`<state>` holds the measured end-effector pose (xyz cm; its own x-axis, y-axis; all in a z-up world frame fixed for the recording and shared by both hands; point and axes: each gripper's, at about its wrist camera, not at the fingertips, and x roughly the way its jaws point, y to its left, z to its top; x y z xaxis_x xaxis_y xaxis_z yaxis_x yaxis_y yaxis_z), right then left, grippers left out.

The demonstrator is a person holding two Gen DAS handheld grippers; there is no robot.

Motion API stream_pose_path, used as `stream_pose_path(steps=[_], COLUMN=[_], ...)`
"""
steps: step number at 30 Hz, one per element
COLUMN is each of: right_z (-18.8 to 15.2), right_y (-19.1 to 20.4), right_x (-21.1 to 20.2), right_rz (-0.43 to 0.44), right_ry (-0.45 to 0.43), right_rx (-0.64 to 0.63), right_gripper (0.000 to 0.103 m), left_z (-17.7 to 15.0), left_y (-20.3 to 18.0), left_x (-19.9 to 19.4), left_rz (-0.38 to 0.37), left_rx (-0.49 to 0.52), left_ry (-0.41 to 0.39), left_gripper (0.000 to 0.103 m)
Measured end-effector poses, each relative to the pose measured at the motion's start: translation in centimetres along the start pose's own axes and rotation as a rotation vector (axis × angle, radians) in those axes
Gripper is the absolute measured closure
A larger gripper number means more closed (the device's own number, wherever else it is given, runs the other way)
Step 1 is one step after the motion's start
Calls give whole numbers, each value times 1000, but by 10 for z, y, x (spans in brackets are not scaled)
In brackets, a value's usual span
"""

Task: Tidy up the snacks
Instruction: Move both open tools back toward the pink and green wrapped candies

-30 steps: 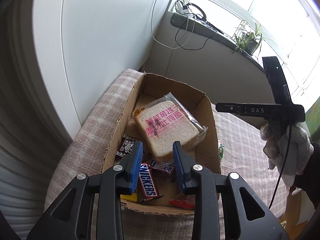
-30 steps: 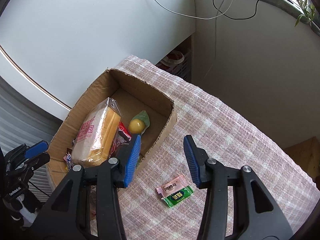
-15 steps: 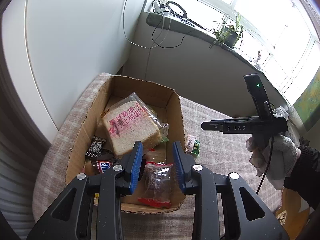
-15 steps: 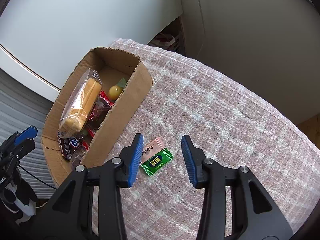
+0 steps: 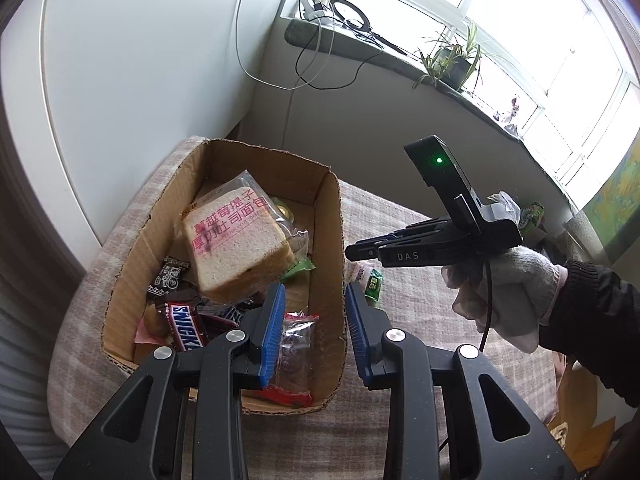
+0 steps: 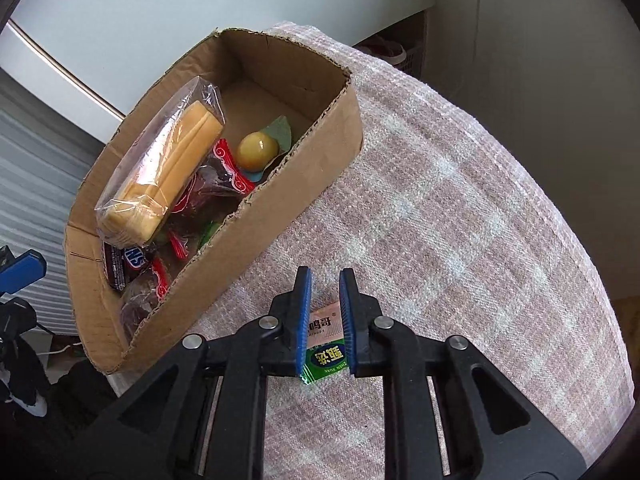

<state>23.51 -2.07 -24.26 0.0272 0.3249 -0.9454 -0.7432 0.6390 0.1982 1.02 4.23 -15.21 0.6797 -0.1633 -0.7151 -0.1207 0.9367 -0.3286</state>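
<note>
In the left wrist view, the left gripper [image 5: 316, 332] hovers above the near right corner of the cardboard box [image 5: 334, 240], its blue pads apart with nothing between them. The box sits on a table covered by a pink checked cloth [image 5: 400, 224] and holds a wrapped slice of bread [image 5: 236, 244], a Snickers bar [image 5: 184, 326] and a dark snack in a clear, red-edged wrapper [image 5: 294, 344]. Just outside the box's right wall, two small sachets, one pink [image 5: 362, 270] and one green [image 5: 375, 280], lie on the cloth. The right gripper [image 5: 360, 249], held in a gloved hand [image 5: 508, 284], reaches down over them; its tips look drawn together, though this view does not show the contact.

In the right wrist view, the right gripper [image 6: 324, 320] stands steeply over the cloth beside the box's long wall, jaws closed in on the pink sachet [image 6: 322, 322] and green sachet [image 6: 326, 360], which sit between the pads near the table's near edge. The box shows the bread, a yellow ball-shaped sweet [image 6: 257, 150] and red-wrapped snacks [image 6: 228, 164].

The sachets look very light, thin and crinkly, and likely slippery, so a pinch across their flat middle should hold better than one at a sealed edge. Two lying together could slide apart on lifting, leaving one behind.
</note>
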Motion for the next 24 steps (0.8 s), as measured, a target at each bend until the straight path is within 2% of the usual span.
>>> stream_pose_path(steps=[7, 16, 19, 22, 24], right_z=[5, -5, 5, 9, 7], right_y=[-6, -20, -19, -10, -8], right_x=[5, -3, 2, 11, 10], right_rz=[12, 54, 71, 45, 77], right_ry=[23, -6, -14, 16, 41], right_rx=[-48, -102, -128, -195, -210], right_gripper=[88, 88, 88, 88, 88], left_z=[-5, -29, -34, -37, -39], left_y=[-26, -74, -81, -81, -78], left_x=[18, 50, 53, 53, 52], left_rz=[-49, -96, -95, -82, -72], left_rx=[24, 64, 74, 72, 64], left_ry=[23, 64, 72, 74, 76], left_gripper=[73, 73, 73, 73, 73])
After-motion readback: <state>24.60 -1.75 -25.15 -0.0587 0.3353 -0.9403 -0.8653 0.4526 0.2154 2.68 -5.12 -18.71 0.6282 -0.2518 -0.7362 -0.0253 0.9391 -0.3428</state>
